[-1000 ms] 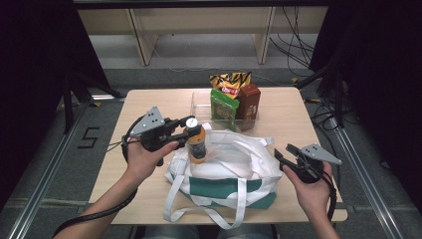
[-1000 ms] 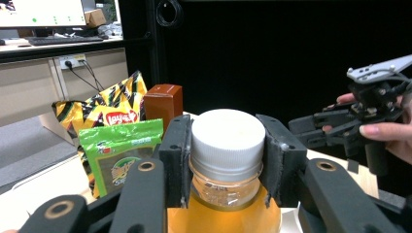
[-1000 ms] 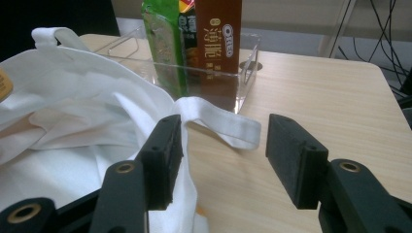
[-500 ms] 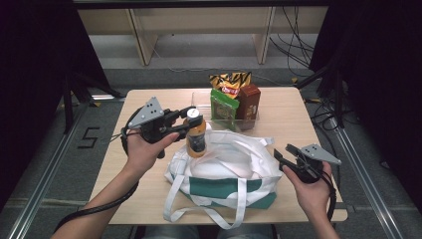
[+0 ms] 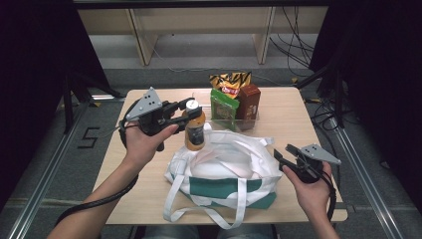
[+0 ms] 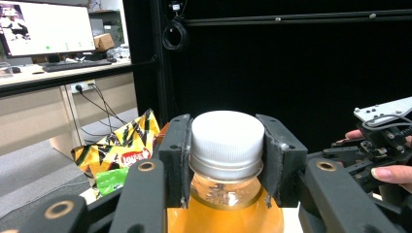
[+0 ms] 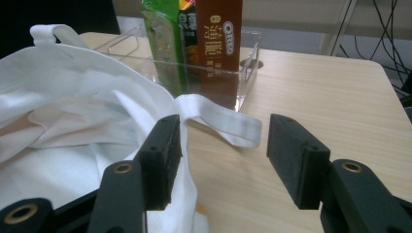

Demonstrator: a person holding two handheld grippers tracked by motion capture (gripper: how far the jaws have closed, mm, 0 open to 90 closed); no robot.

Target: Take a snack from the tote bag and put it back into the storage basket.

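Two grippers worked the desk [image 5: 293, 119]: the left gripper [image 5: 185, 110] clamped an orange bottle [image 5: 194, 130] by its cap, carrying it above the white tote bag [image 5: 224, 172] just beside the empty, open-jawed right gripper [image 5: 279, 160].

You've got an orange drink bottle [image 5: 194, 130] with a white ribbed cap [image 6: 227, 141], pinched in the black left gripper [image 5: 183, 110]. The tote bag [image 5: 224, 172] near the table's front edge is white with a dark green band low on its side and white straps. By the far edge, the clear bin [image 7: 245, 63] holds a yellow chip bag [image 5: 230, 82] with black stripes and a red logo, a green packet [image 5: 222, 107] and a brown box [image 5: 248, 99] with white lettering. The table [image 5: 288, 119] is pale wood grain. Your right gripper [image 5: 286, 160] is black too.
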